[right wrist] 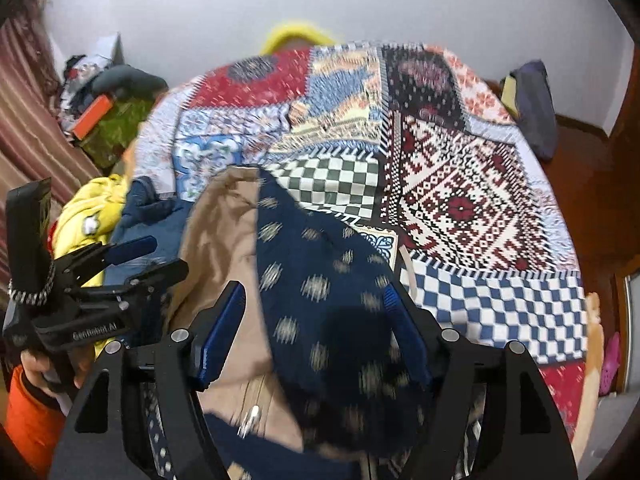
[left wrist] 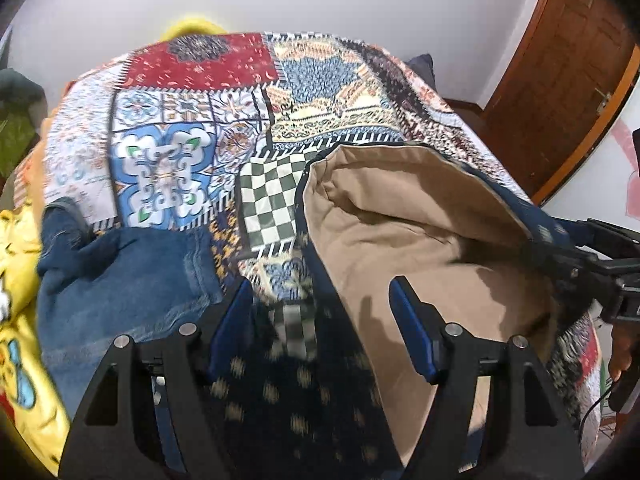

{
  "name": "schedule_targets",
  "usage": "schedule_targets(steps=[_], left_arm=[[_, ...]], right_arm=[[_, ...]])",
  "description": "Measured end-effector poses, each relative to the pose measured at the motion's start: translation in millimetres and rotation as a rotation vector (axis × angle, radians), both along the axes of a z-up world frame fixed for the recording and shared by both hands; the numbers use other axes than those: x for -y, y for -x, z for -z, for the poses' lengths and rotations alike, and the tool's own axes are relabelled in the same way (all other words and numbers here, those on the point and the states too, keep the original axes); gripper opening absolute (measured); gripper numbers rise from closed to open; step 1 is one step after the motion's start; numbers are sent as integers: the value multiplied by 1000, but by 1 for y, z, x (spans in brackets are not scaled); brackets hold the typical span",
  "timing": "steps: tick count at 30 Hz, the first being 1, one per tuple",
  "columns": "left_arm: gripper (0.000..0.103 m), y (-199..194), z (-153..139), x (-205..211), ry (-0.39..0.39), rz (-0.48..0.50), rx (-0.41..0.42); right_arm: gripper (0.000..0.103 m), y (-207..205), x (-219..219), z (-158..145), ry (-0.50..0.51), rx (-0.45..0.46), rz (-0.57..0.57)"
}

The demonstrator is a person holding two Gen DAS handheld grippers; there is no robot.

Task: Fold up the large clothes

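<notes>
Left wrist: jeans (left wrist: 120, 280), yellow cloth (left wrist: 20, 264) beside navy garment (left wrist: 280, 392).

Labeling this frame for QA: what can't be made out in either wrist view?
- Navy patterned garment: its near end is cut off by the bottom edge and hidden behind the right claw; motion blur smears the print. Garment type unclear.
- Its tan lining: right side covered by the right claw's body in the left wrist view.
- Jeans: partly behind the left claw.
- Yellow item: mostly hidden behind the bedspread.

Both wrist views downward, sharing bedspread (left wrist: 192, 80).
</notes>
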State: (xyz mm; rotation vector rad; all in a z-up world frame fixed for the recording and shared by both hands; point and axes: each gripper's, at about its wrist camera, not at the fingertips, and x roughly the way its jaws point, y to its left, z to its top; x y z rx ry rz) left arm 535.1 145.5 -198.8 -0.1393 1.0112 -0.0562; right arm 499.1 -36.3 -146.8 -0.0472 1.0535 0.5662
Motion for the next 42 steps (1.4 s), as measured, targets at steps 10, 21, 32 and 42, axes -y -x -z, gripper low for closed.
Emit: schedule_targets(steps=[10,21,32,42], left_arm=[[7,-21,5,2,18,-10,30],[6,87,-99,70,-23,250,228],[6,177,-64,107,-1,363,102],[6,241,5,137,-82,479,-32]], right_arm=[[11,-7,14,17,-10,9,10],[9,99,72,-34,-143,80,-37],[10,193,81,10,-80,-9,-100],[10,221,119,13,-106,-73,-29]])
